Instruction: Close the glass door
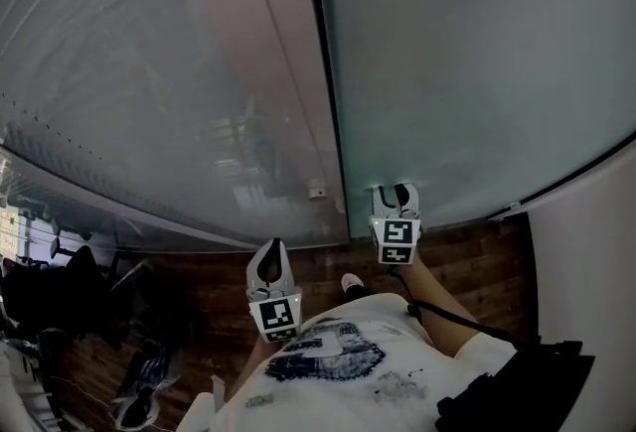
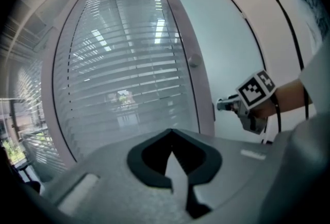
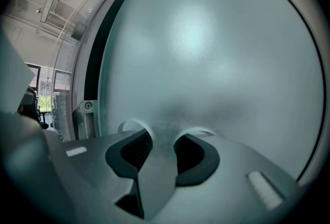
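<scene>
Chairs (image 1: 60, 291) stand far left on the dark wooden floor (image 1: 199, 291). A glass panel (image 1: 149, 72) backed by blinds (image 2: 129, 63) fills the left. The left gripper (image 1: 270, 249) hangs near it, jaws together and empty. The right gripper (image 1: 396, 192), jaws apart with nothing between, has its tips against the frosted glass door (image 1: 477, 72), near its left edge. The shirt (image 1: 338, 360) has a dark print, too blurred to read.

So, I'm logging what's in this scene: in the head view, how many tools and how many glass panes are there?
Tools: 2 (left tool, right tool)
Glass panes: 2 (clear pane, frosted pane)
Total: 4
</scene>
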Demonstrator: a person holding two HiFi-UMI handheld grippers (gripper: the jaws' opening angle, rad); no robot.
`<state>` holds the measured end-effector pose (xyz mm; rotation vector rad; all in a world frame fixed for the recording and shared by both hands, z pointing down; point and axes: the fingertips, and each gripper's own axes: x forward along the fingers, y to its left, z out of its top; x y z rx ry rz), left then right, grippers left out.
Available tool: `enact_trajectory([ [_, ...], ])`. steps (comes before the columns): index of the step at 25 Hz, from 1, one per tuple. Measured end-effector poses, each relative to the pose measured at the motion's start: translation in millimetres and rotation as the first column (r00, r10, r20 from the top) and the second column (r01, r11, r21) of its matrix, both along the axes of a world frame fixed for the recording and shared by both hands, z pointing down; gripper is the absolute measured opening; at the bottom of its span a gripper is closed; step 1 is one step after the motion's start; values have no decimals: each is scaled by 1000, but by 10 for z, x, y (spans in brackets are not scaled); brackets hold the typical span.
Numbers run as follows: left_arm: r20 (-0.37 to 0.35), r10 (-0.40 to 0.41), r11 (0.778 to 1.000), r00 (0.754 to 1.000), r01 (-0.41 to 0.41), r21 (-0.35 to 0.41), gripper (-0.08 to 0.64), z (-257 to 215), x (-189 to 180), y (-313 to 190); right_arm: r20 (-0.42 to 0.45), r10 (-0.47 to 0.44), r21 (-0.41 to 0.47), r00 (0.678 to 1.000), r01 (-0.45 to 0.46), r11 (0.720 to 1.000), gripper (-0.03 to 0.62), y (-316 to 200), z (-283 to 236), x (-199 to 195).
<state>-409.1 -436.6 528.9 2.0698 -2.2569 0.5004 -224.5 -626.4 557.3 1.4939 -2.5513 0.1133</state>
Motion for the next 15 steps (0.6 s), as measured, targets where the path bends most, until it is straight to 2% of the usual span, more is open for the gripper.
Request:
enact_trajectory([
  [3,-1,14,1000,1000,-14,0,2,-18,8,153,11,-3,16,1000,2,1000,129,21,-1,13],
  [5,2,31,999,1000,-31,10,2,-57,45,252,-5,0,5,1000,0,1000,160,87,-18,81],
  [7,6,39,999,999,-39,13,2,-79,63,367,-22,14,1,1000,-14,1000,158,209,-22,204],
  [9,1,36,999,999,-36,8,2,-65,62,495,-14,30,-6,999,-30,1000,131,360,6,352],
  [12,-17,29,1000,999,-29,9,2,-26,83,663,-1,26,-31,1000,-26,999,22,596,26,488],
  [15,-16,48,999,999,-48,1,2,9,136,843,-8,9,-48,1000,-9,999,8,866,17,543],
])
